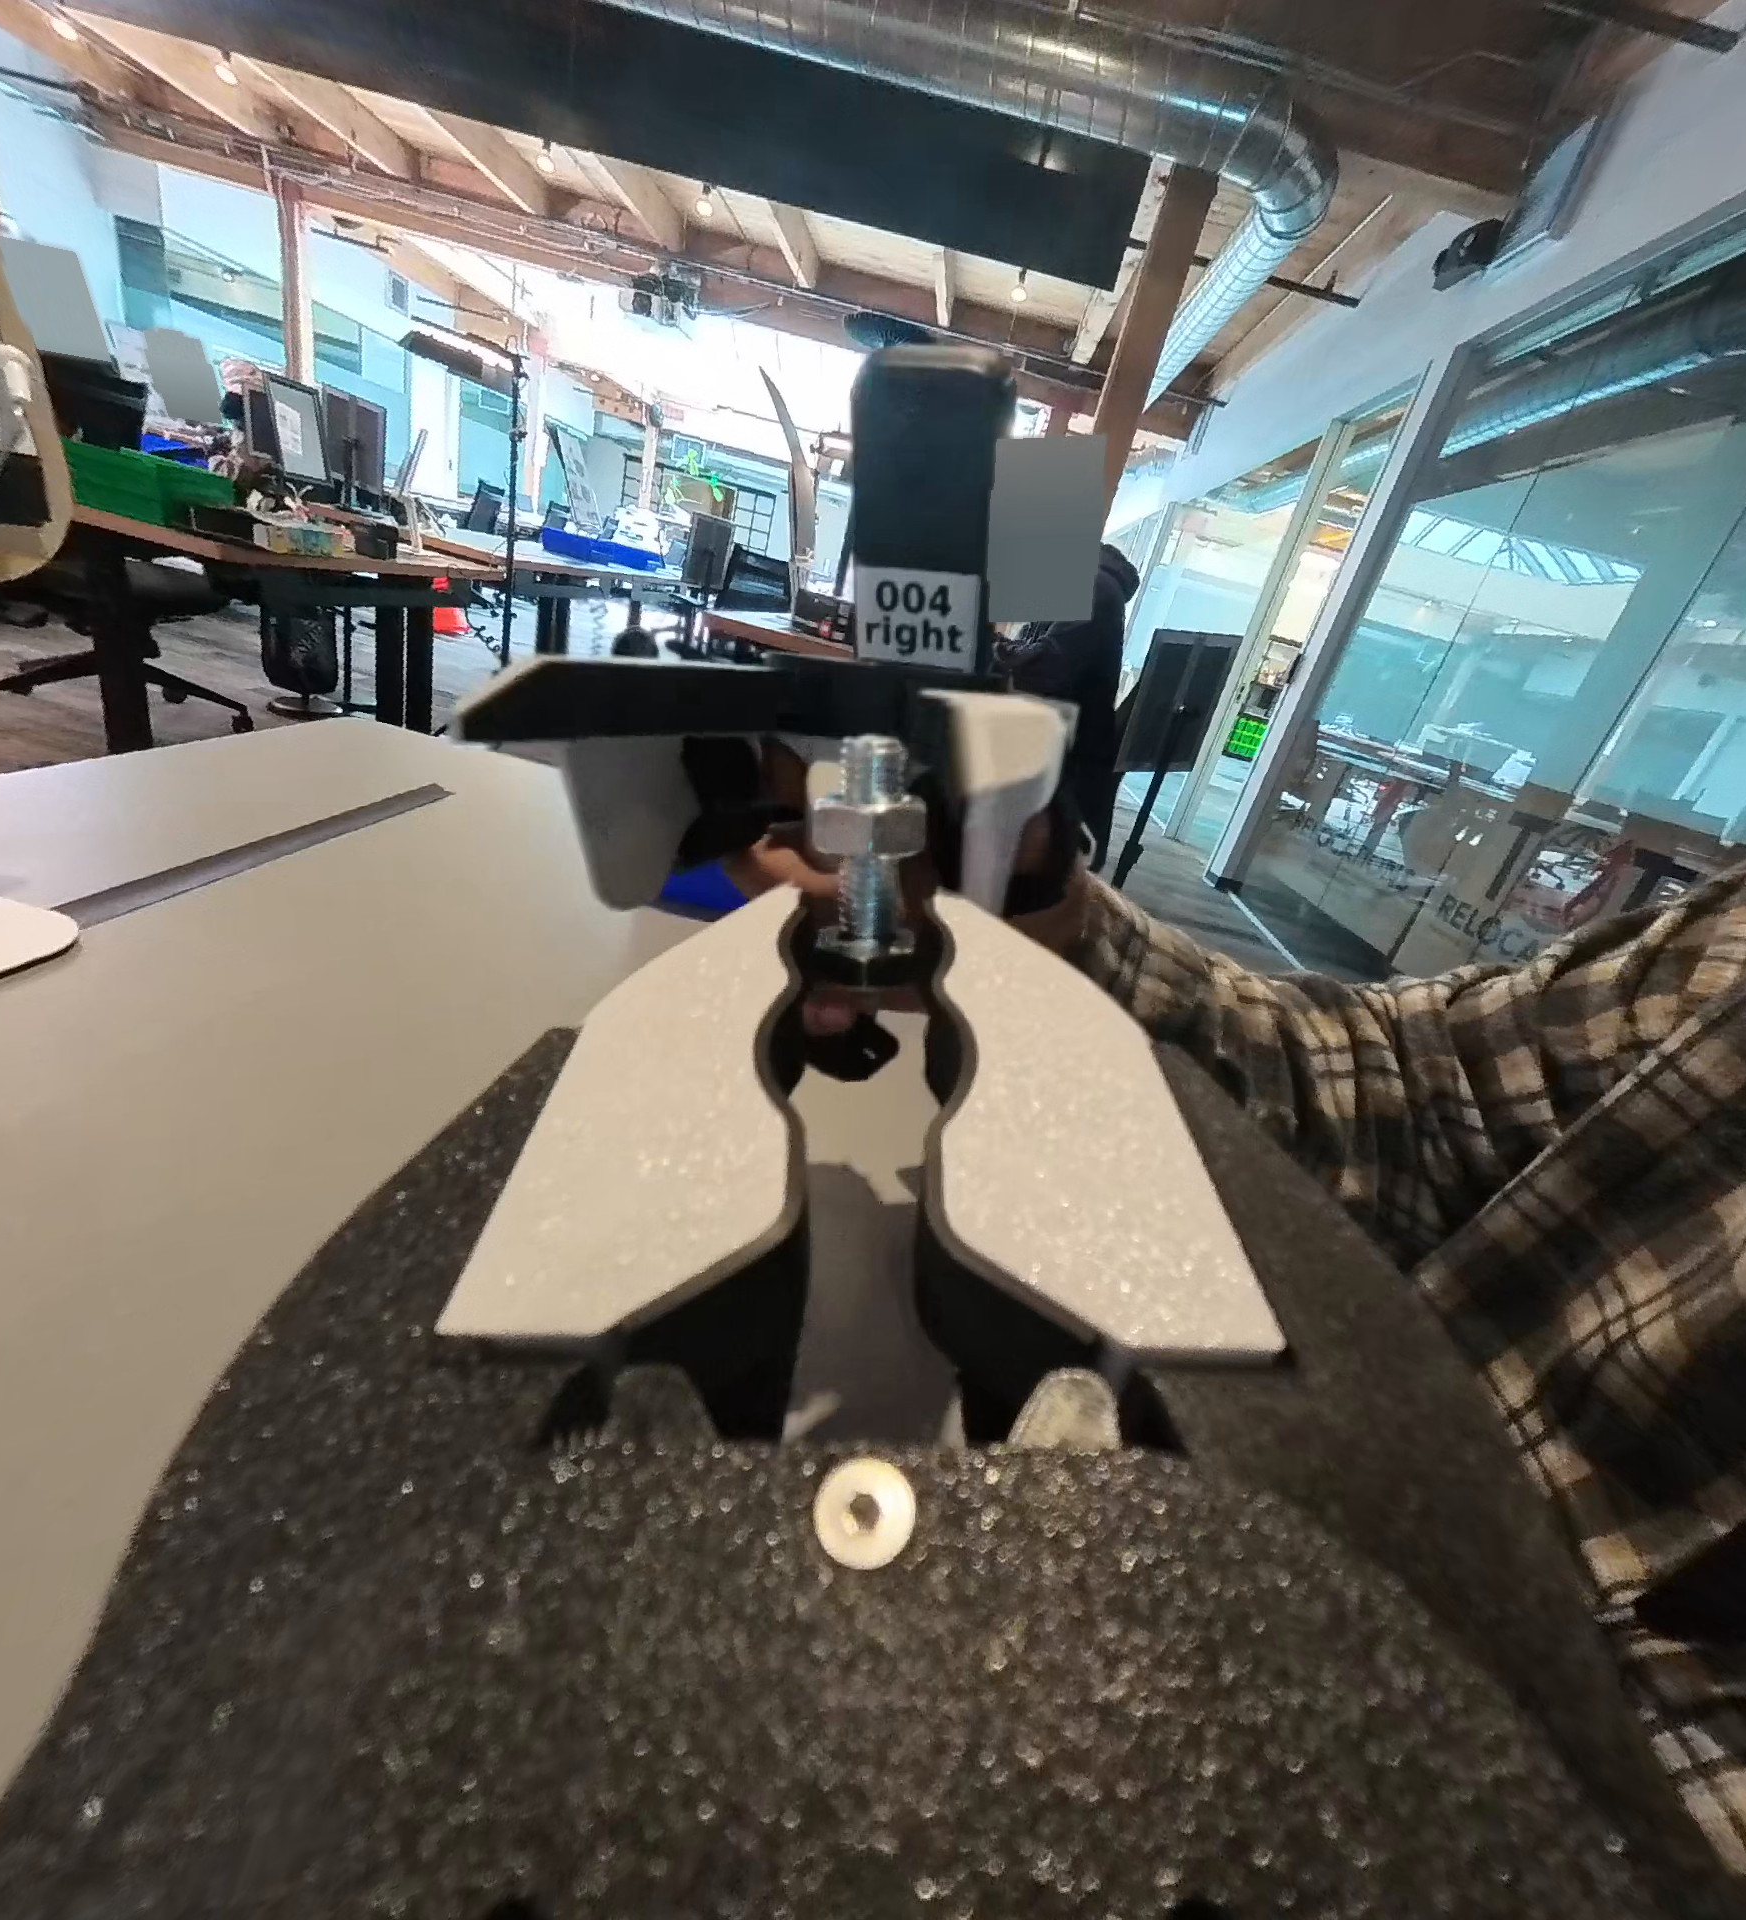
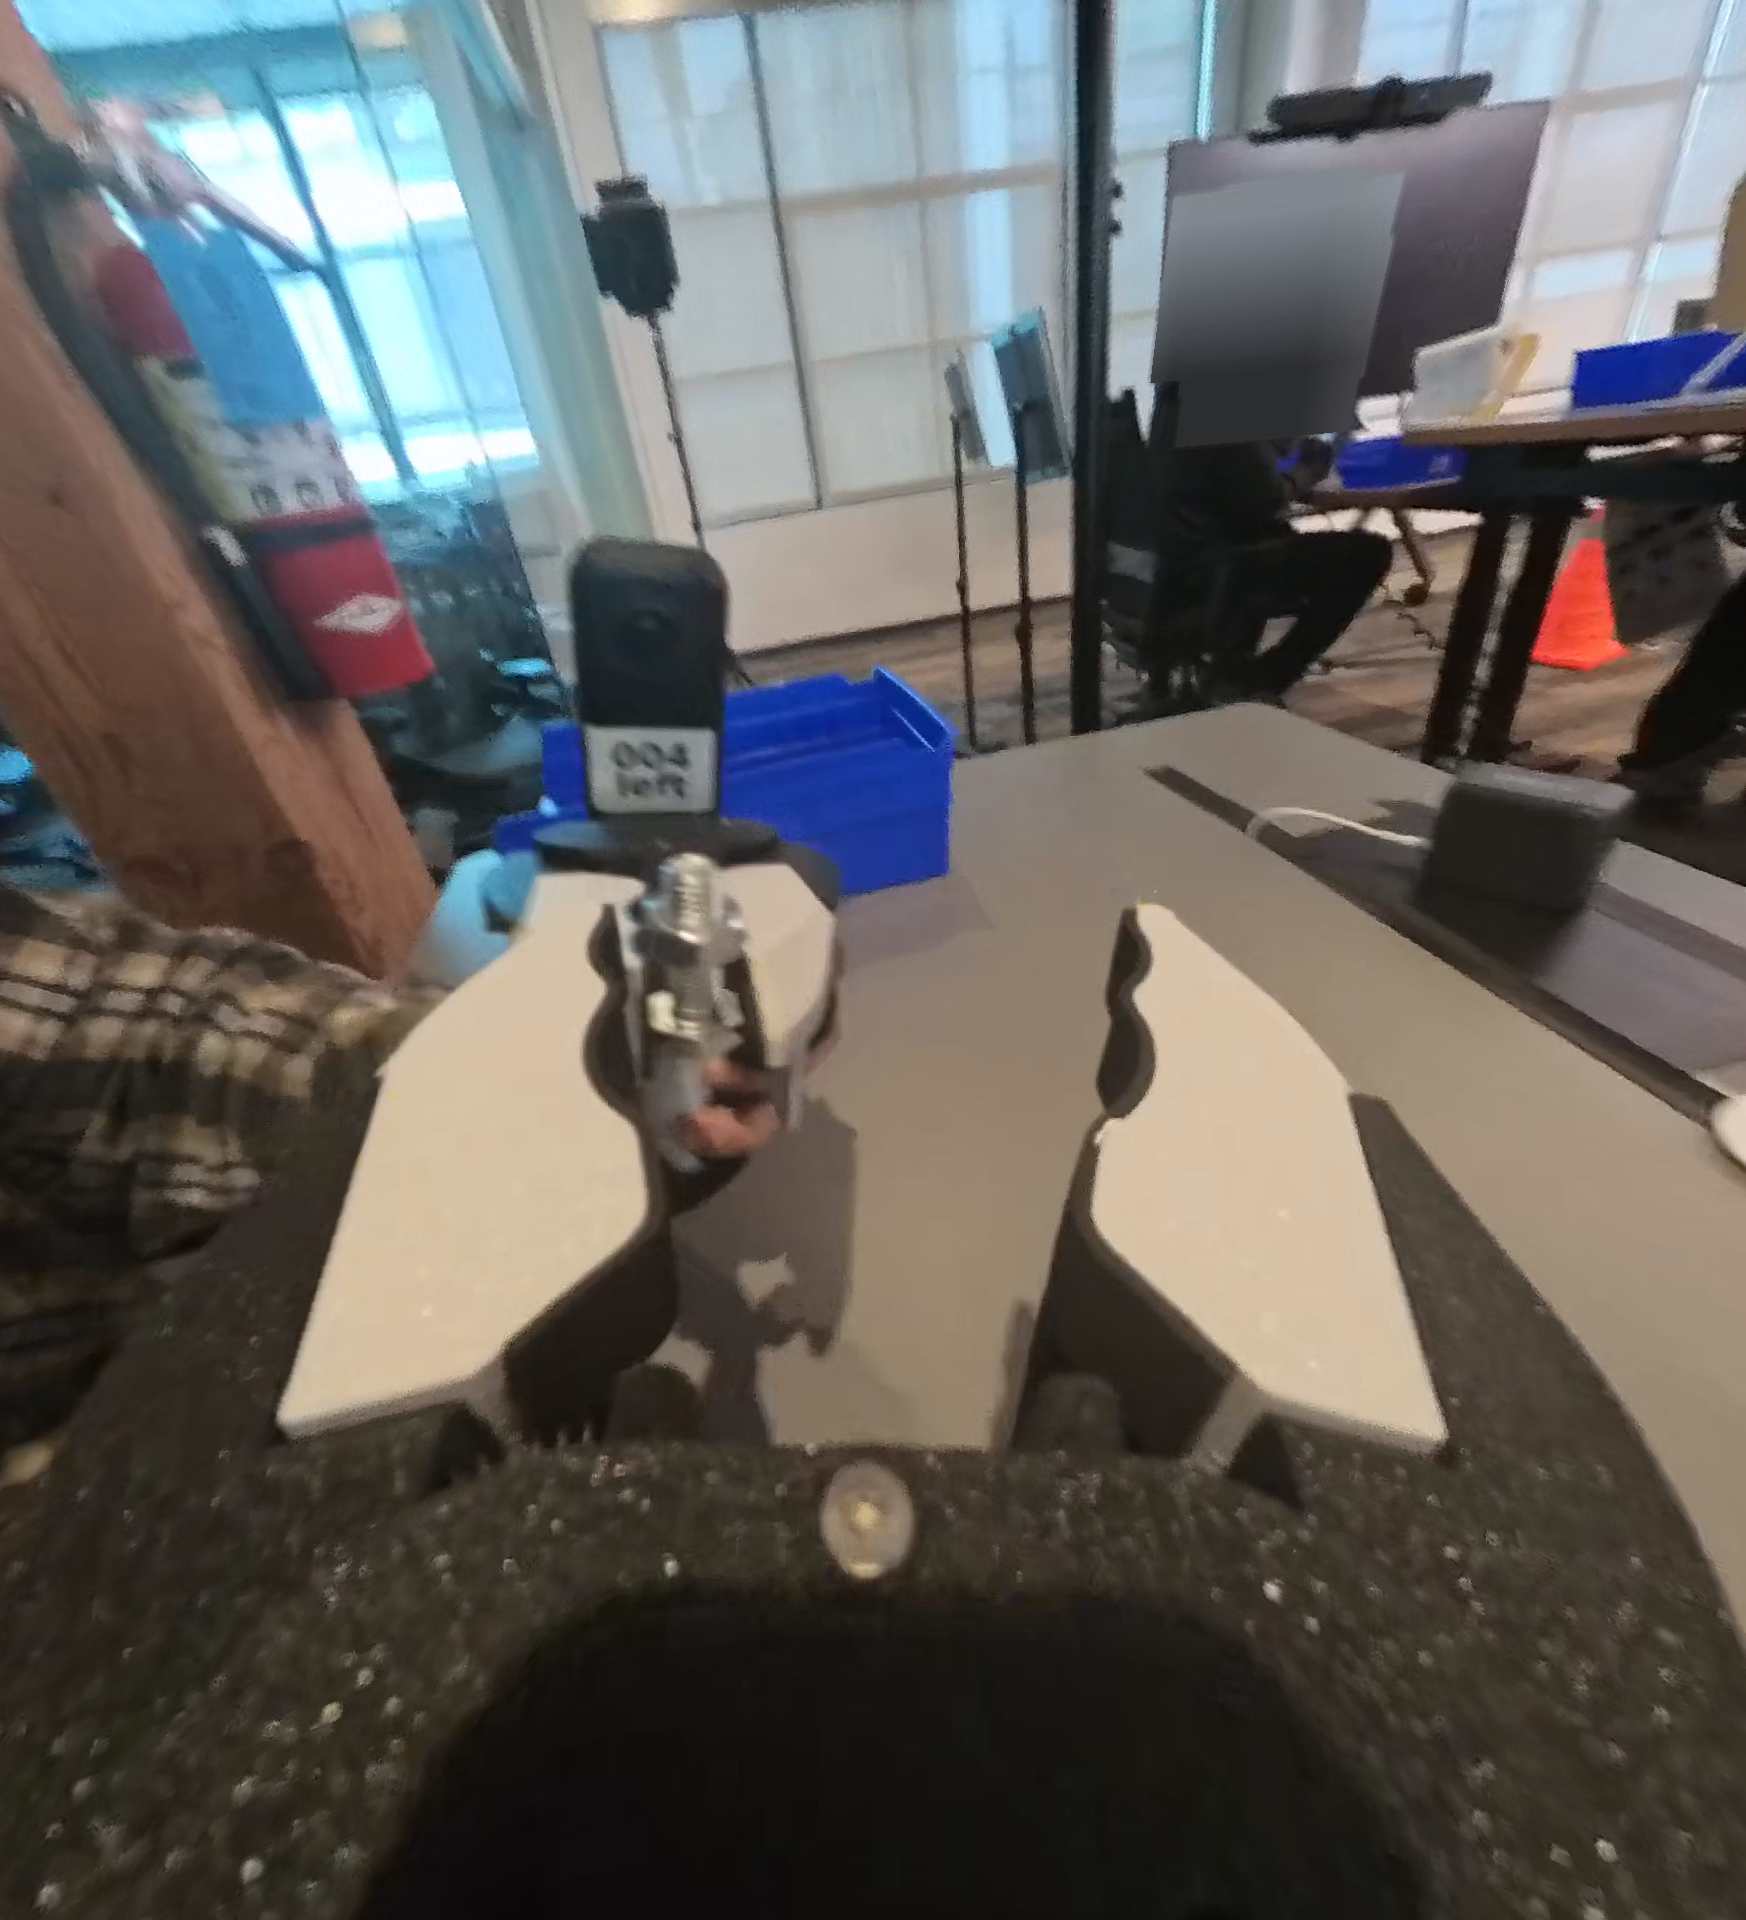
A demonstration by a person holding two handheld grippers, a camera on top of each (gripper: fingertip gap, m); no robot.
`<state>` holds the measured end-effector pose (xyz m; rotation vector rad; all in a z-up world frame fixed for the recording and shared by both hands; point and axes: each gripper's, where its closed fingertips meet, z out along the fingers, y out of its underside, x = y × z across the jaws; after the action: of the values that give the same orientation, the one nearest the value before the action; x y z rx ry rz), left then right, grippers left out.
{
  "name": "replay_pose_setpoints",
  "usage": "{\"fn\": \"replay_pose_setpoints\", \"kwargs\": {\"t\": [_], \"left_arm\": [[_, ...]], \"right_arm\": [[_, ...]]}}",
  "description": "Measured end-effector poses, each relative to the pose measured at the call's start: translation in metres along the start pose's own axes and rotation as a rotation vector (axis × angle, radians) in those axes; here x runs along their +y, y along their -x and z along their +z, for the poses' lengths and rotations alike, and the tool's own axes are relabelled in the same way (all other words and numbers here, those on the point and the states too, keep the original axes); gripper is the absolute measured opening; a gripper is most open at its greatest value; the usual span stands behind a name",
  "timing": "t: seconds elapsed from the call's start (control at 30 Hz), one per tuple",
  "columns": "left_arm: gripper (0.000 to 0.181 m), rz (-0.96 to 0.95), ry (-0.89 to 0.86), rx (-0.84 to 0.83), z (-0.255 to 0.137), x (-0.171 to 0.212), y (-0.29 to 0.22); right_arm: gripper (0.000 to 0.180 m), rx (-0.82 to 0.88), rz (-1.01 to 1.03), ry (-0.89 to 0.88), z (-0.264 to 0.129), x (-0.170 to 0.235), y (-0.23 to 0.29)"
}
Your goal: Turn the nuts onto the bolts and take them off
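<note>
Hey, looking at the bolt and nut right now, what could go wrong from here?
1. The left tool grips the bolt only at its head end, so torque on the nut might tilt or spin it.
2. The right tool is open, with the bolt near one finger rather than centred; closing could knock it sideways.
3. The bolt is held above the grey table, so if it slipped it would likely fall and roll.

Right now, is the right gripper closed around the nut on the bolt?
No, the right gripper stands open with its fingers wide apart, while the left gripper holds the bolt with the nut on it.
</note>
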<state>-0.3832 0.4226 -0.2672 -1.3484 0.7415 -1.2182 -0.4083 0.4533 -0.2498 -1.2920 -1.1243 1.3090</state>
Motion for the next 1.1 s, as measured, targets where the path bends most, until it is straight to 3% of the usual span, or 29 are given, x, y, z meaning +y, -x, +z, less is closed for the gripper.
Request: {"fn": "replay_pose_setpoints", "kwargs": {"t": [0.07, 0.1, 0.13, 0.3, 0.37, 0.43, 0.53, 0.63, 0.7, 0.77, 0.97, 1.1], "left_arm": [[0.018, 0.000, -0.004, -0.001, 0.000, 0.000, -0.001], [0.018, 0.002, -0.008, 0.001, -0.001, -0.002, -0.001], [0.018, 0.002, -0.016, 0.007, -0.002, -0.004, -0.001], [0.018, -0.001, -0.016, 0.011, -0.001, -0.002, -0.001], [0.018, -0.002, -0.018, 0.019, 0.000, -0.002, -0.004], [0.018, 0.009, -0.025, 0.020, -0.001, -0.005, -0.004], [0.018, 0.015, -0.038, 0.022, -0.003, -0.009, -0.005], [0.017, 0.001, -0.032, 0.029, 0.000, -0.005, -0.005], [0.018, -0.001, -0.030, 0.031, 0.000, -0.004, -0.006], [0.018, 0.008, -0.039, 0.033, -0.002, -0.007, -0.007], [0.018, 0.004, -0.033, 0.042, 0.001, -0.004, -0.008], [0.018, 0.016, -0.035, 0.048, 0.001, -0.006, -0.011]], "right_arm": [[0.095, 0.065, -0.017, 0.024, -0.006, 0.002, -0.013], [0.083, 0.103, -0.018, 0.019, -0.014, 0.001, -0.022], [0.086, 0.120, -0.009, -0.008, -0.021, -0.003, -0.027], [0.091, 0.002, 0.020, -0.024, -0.004, -0.006, 0.000], [0.095, 0.043, 0.004, 0.007, -0.003, -0.001, -0.007], [0.088, 0.120, 0.007, 0.000, -0.018, -0.003, -0.025], [0.090, 0.060, 0.051, -0.067, -0.023, -0.014, -0.017], [0.092, -0.008, 0.016, -0.016, -0.002, -0.007, 0.005], [0.096, 0.044, -0.008, 0.018, -0.003, -0.002, -0.004], [0.087, 0.100, 0.011, -0.012, -0.019, -0.006, -0.021], [0.092, -0.032, 0.043, -0.049, -0.003, -0.012, 0.008], [0.090, 0.045, 0.047, -0.027, -0.016, -0.007, -0.012]]}}
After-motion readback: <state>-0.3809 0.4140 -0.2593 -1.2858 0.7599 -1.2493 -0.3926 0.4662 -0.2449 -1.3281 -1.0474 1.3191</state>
